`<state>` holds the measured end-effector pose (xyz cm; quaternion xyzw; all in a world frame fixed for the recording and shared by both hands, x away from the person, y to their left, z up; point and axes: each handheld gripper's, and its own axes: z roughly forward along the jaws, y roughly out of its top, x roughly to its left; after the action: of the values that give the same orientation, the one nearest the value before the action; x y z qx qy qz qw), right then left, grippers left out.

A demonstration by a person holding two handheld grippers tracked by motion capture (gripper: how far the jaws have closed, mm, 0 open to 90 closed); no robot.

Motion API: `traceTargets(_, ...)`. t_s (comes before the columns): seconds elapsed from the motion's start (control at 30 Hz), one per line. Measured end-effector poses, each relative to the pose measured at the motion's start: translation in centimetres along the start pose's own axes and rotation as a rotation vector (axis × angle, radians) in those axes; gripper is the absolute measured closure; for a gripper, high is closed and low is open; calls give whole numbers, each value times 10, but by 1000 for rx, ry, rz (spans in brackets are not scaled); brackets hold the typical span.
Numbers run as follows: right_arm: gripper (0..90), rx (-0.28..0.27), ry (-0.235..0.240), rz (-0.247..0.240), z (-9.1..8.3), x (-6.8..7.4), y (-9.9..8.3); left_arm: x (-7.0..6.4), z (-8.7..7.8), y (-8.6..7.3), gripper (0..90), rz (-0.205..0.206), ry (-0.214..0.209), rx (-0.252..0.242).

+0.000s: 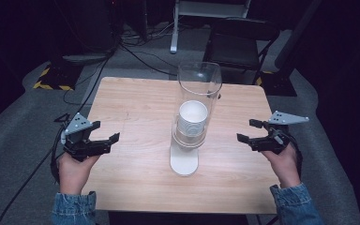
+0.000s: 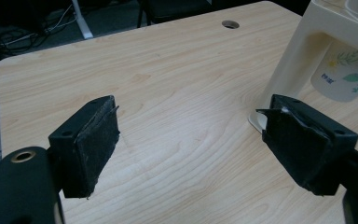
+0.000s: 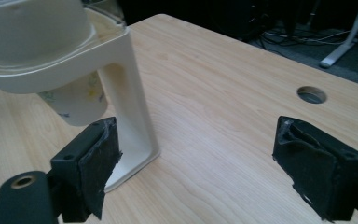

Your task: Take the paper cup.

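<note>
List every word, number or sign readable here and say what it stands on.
Small dark print under the leaf pattern on the paper cup hanging from the cup dispenser: too small and blurred to read.
No readable text elsewhere.

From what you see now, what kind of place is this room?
Probably a lab or recording room, not a home: a bare wooden table on grey carpet, cables across the floor, a cup dispenser set between two hand-held grippers.
</note>
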<state>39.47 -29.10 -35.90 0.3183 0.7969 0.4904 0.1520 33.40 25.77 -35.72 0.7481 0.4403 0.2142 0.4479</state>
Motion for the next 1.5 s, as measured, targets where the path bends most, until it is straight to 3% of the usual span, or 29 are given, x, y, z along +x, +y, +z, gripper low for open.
traceTargets(0.53,146,63,152,-41,52,39,1,1,0,-1,182,-8,-2,0)
traceTargets(0.9,91,50,240,-68,82,61,-5,3,1,-3,182,-12,-4,-2)
traceTargets(1.5,70,-6,291,-65,119,79,-11,5,3,-5,181,-22,-8,5)
